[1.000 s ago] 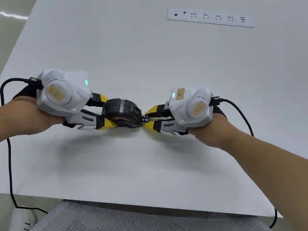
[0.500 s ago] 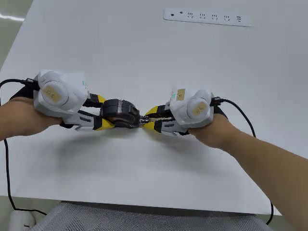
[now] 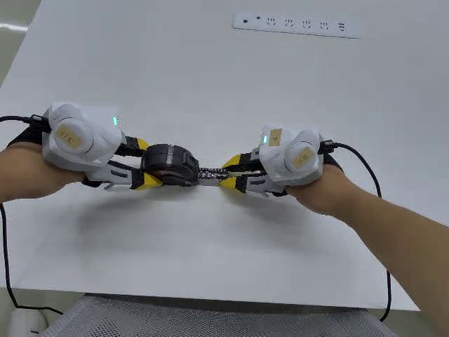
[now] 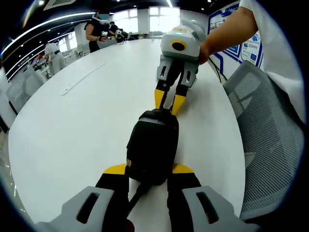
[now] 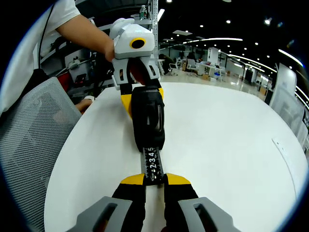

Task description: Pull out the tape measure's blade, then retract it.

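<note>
A black tape measure case (image 3: 170, 165) sits just above the white table, held between the yellow-tipped jaws of my left gripper (image 3: 145, 165). In the left gripper view the case (image 4: 152, 145) fills the space between the jaws. A short stretch of black blade (image 3: 209, 173) with white numbers runs from the case to my right gripper (image 3: 230, 173), which is shut on the blade's end. The right gripper view shows the blade (image 5: 151, 163) with numbers leading into the case (image 5: 148, 116), and the left gripper (image 5: 141, 104) behind it. The right gripper (image 4: 169, 100) appears beyond the case in the left gripper view.
A white power strip (image 3: 295, 24) lies at the table's far side. Black cables trail from both grippers. A grey mesh chair (image 3: 175, 319) stands at the table's near edge (image 3: 210, 298). People stand far off in the left gripper view.
The right gripper has moved right, away from the case, drawing out a short length of blade. The left gripper and case shifted slightly left.
</note>
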Demonstrator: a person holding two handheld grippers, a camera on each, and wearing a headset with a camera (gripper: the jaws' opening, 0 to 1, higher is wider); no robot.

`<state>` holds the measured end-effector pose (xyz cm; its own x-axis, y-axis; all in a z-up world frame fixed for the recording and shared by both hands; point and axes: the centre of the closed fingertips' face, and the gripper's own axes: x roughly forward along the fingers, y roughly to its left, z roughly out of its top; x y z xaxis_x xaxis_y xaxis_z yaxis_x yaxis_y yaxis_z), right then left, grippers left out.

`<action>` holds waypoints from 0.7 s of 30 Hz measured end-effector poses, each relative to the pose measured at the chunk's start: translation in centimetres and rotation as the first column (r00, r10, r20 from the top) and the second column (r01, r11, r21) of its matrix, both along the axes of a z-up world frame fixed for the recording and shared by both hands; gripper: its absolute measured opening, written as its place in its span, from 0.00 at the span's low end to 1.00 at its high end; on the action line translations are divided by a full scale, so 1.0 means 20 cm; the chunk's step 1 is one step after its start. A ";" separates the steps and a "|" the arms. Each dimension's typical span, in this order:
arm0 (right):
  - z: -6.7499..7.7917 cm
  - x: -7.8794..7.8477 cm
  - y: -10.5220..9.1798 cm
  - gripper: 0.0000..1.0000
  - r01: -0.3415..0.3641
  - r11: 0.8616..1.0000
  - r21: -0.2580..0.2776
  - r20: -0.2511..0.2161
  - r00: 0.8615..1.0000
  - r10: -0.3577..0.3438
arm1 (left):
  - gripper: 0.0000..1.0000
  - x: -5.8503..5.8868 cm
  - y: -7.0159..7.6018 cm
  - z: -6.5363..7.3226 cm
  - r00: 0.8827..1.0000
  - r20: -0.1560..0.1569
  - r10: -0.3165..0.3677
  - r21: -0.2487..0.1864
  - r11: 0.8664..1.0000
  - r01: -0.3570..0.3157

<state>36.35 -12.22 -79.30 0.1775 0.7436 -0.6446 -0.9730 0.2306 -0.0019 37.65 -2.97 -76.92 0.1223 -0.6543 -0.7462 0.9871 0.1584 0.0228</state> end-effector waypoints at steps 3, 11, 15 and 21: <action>0.00 0.00 -0.02 0.10 0.001 1.000 -0.006 -0.003 1.000 -0.001 | 0.25 0.00 0.00 0.00 1.000 0.000 -0.001 0.001 1.000 0.001; 0.00 -0.01 -0.11 0.10 0.009 1.000 -0.024 -0.008 1.000 -0.010 | 0.25 0.00 0.00 0.00 1.000 0.001 -0.004 0.003 1.000 0.004; 0.00 -0.03 -0.15 0.10 0.014 0.999 -0.033 -0.010 1.000 -0.014 | 0.25 0.00 0.00 0.00 1.000 0.000 -0.005 0.003 1.000 0.005; 0.00 -0.03 -0.19 0.10 0.015 0.999 -0.044 -0.007 1.000 -0.016 | 0.25 0.00 0.00 0.00 1.000 0.002 -0.007 0.007 1.000 0.007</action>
